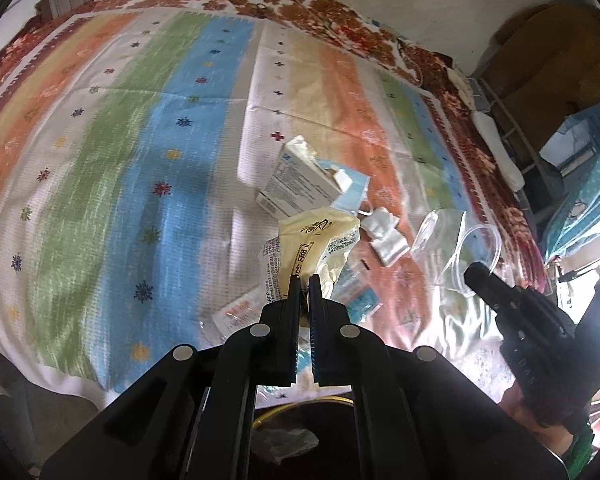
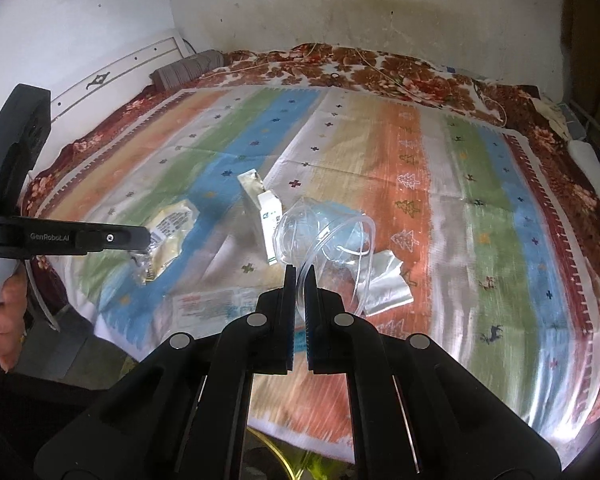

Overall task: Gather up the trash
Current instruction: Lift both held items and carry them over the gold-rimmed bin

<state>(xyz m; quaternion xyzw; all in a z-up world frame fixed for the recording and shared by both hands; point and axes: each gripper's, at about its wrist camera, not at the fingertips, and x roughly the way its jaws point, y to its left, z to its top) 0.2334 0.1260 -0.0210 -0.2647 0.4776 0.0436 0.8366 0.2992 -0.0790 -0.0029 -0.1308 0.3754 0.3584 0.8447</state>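
The left gripper is clamped on a yellow wrapper; the right gripper is clamped on a clear bag. Both items hang above the bed, ready for disposal.

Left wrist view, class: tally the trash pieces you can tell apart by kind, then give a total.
Cream-yellow wrapper: 1
White carton: 1
Blue face mask: 1
White crumpled scrap: 1
Clear plastic bag: 1
Red-printed sachet: 1
Blue-printed sachet: 1
Total: 7
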